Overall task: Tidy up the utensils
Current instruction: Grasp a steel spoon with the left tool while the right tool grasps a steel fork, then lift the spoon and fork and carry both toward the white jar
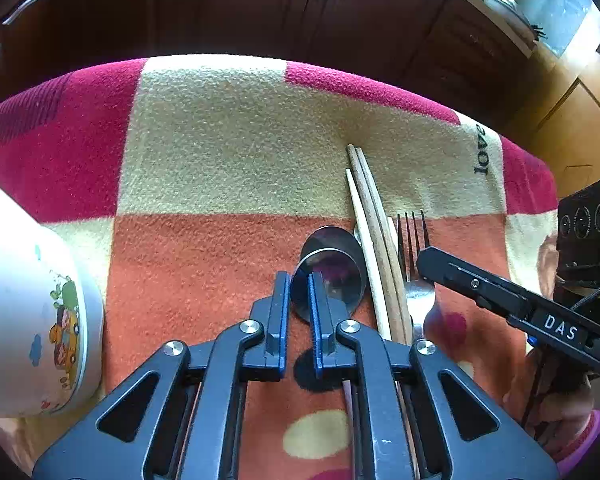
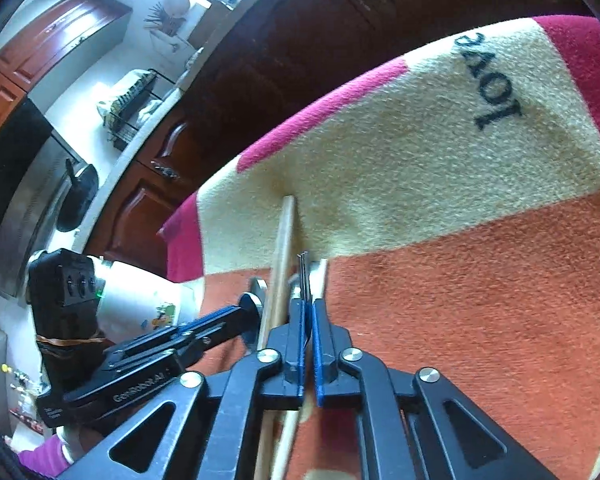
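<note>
A steel spoon lies on a checked cloth. My left gripper is shut on the left rim of its bowl. To its right lie three wooden chopsticks, then a steel fork. My right gripper comes in from the right and sits at the fork's neck. In the right wrist view the right gripper is shut on the fork, whose tines stick out edge-on between the pads. The chopsticks lie just left of it, and the left gripper reaches in from the left.
A white cup with a cartoon print stands at the left on the cloth, also seen as the cup behind the left gripper. The word "love" marks the cloth's far right. Dark wooden cabinets stand beyond the far edge.
</note>
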Motion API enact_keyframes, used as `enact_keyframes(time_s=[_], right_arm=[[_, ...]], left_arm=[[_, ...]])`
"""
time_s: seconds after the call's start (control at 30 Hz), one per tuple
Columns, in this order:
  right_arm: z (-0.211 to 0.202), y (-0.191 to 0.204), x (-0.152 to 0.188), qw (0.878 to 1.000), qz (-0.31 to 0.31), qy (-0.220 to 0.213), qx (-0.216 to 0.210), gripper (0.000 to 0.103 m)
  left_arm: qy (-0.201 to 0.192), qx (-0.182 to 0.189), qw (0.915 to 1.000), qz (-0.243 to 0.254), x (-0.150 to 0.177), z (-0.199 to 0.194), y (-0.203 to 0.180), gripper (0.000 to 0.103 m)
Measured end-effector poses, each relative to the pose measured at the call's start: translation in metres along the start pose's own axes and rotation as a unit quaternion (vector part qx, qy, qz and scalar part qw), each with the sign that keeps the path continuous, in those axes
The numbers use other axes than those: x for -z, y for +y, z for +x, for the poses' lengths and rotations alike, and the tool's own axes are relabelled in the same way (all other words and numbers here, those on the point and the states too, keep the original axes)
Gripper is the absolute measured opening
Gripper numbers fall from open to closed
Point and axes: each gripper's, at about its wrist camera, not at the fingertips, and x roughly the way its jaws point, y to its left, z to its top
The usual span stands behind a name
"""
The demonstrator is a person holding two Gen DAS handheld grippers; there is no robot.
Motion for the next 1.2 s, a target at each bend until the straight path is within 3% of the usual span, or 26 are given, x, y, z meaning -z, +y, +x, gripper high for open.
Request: enact_keyframes(time_s=[0.17, 0.23, 0.4, 0.53, 0.77, 1.2], right_arm=[[0.007, -0.009, -0.007, 0.999, 0.026, 0.026, -0.007, 0.003], [0.009, -0.011, -0.010, 0.999, 0.027, 0.031, -0.002, 0.008], [0.015, -0.009, -0.011, 0.999, 0.011, 0.041, -0.012, 0.008], [0.011, -0.001, -0.008, 1.000, -0.018, 0.022, 0.004, 0.003], [-0.020, 0.016, -0.001, 0.999, -0.046, -0.018, 0.018, 0.002], [-0.070, 0.042, 0.016, 0.996, -0.067, -0.050, 0.023, 0.002]], left_arm=[[0.006, 0.013, 0.9999, -0.009, 0.000, -0.004, 0.006, 0.006], [0.012, 0.017, 0.9998, -0.007, 0.002, -0.004, 0.006, 0.006], [0.016, 0.021, 0.9996, 0.008, 0.004, -0.004, 0.000, 0.014], [0.013, 0.019, 0.9997, 0.006, 0.003, -0.003, -0.001, 0.014], [-0.004, 0.029, 0.9995, 0.008, 0.011, -0.022, 0.001, 0.001], [-0.004, 0.042, 0.9991, 0.007, 0.047, -0.059, 0.001, 0.001]])
